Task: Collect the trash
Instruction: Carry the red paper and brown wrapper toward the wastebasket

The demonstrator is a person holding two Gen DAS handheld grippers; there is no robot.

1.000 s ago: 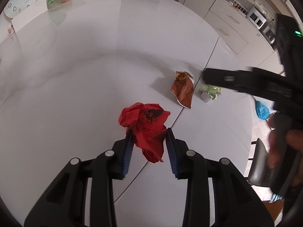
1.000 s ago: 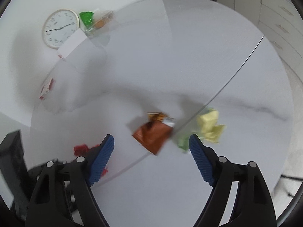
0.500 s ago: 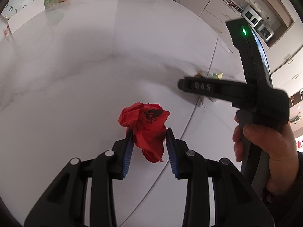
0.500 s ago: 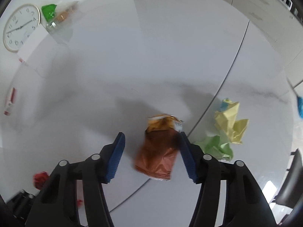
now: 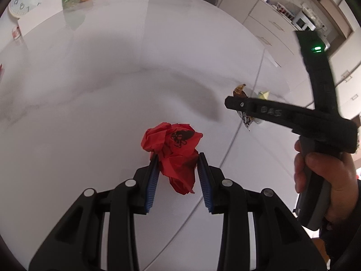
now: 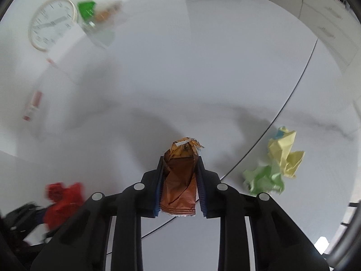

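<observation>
A crumpled red paper point(image 5: 173, 140) sits between the blue pads of my left gripper point(image 5: 178, 158), which is shut on it just above the white table point(image 5: 112, 90). In the right wrist view, a brown and orange snack wrapper point(image 6: 179, 180) stands between the pads of my right gripper point(image 6: 180, 160). Its jaws are closing and both pads press on the wrapper's sides. The red paper point(image 6: 63, 198) shows blurred at the lower left there. In the left wrist view the right gripper hides most of the wrapper point(image 5: 240, 90).
Crumpled yellow paper point(image 6: 285, 151) and green paper point(image 6: 262, 178) lie right of the wrapper, past the table's seam. A wall clock point(image 6: 52, 23) and a green packet point(image 6: 86, 10) are at the far left. A person's hand point(image 5: 327, 180) holds the right gripper's handle.
My right gripper came down over the brown wrapper and its jaws narrowed from wide apart until they press on it. The left gripper kept still with the red paper.
</observation>
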